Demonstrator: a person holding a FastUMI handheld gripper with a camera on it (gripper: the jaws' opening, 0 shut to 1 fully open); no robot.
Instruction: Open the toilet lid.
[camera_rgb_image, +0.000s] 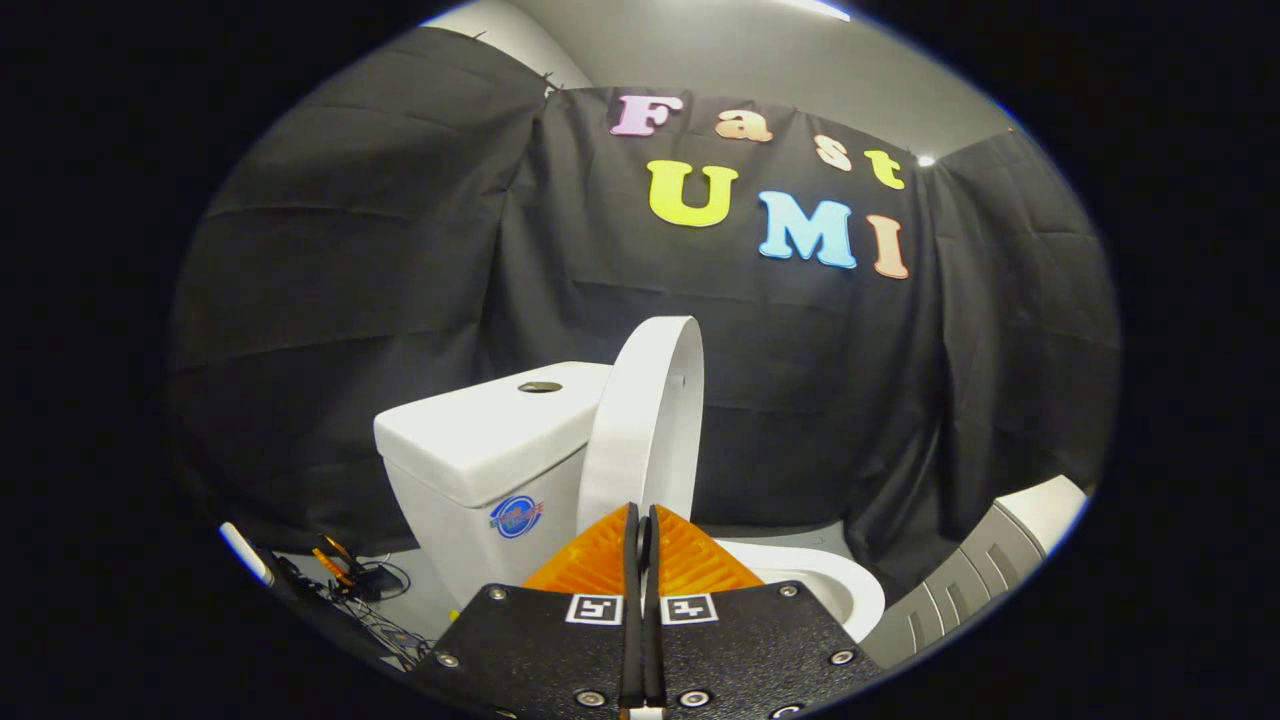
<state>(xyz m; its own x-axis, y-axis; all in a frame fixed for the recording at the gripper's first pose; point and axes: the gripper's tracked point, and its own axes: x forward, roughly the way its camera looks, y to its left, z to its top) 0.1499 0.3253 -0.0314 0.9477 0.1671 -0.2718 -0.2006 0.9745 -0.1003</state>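
A white toilet stands just ahead of me against the black cloth wall. Its lid is raised upright and leans back toward the cistern, which carries a round flush button on top. The seat rim and bowl lie open to the right of my fingers. My gripper is shut, its two fingers pressed together with nothing between them. The fingertips sit right in front of the lower edge of the raised lid; I cannot tell whether they touch it.
Loose cables and small devices lie on the floor left of the cistern. A grey and white ribbed object stands to the right of the bowl. Black cloth hangs on all sides behind the toilet.
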